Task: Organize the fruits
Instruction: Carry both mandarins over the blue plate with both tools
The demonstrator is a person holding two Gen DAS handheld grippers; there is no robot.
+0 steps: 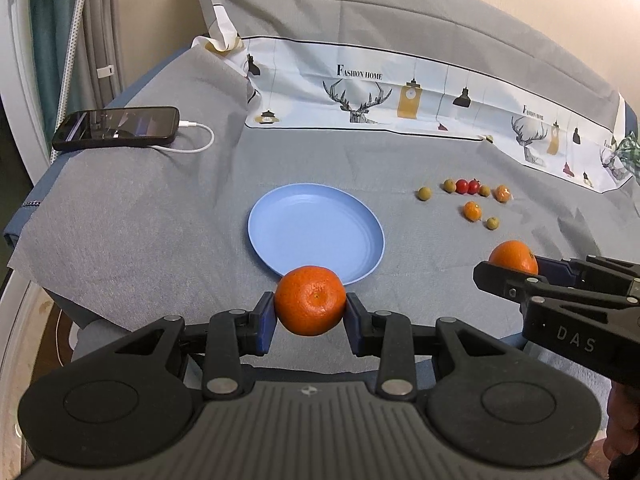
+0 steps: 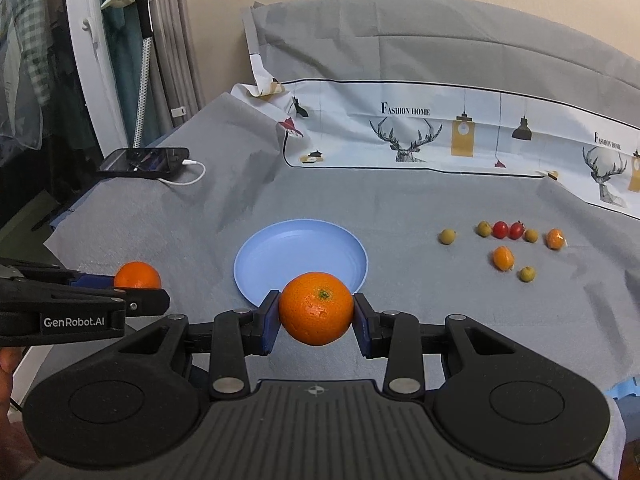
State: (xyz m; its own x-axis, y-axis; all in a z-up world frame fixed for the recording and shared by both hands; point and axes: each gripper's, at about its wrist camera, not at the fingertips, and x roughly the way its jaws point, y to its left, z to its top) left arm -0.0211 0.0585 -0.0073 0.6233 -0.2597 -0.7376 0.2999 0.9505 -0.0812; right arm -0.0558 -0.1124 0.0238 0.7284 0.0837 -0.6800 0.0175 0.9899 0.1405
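My left gripper (image 1: 310, 314) is shut on a mandarin (image 1: 310, 300), held just short of the near rim of an empty blue plate (image 1: 316, 232). My right gripper (image 2: 316, 320) is shut on a second mandarin (image 2: 316, 308), also near the plate's (image 2: 300, 260) front rim. Each gripper shows in the other's view: the right one with its mandarin (image 1: 514, 256) at the right, the left one with its mandarin (image 2: 137, 276) at the left. Several small fruits lie right of the plate: two red cherry tomatoes (image 1: 467, 186), small green fruits (image 1: 424, 193) and two kumquats (image 1: 472, 211).
A grey cloth (image 1: 160, 208) covers the table. A phone (image 1: 116, 128) on a white charging cable lies at the far left. A printed white sheet (image 1: 360, 88) lies along the back. The table's left edge drops off near the phone.
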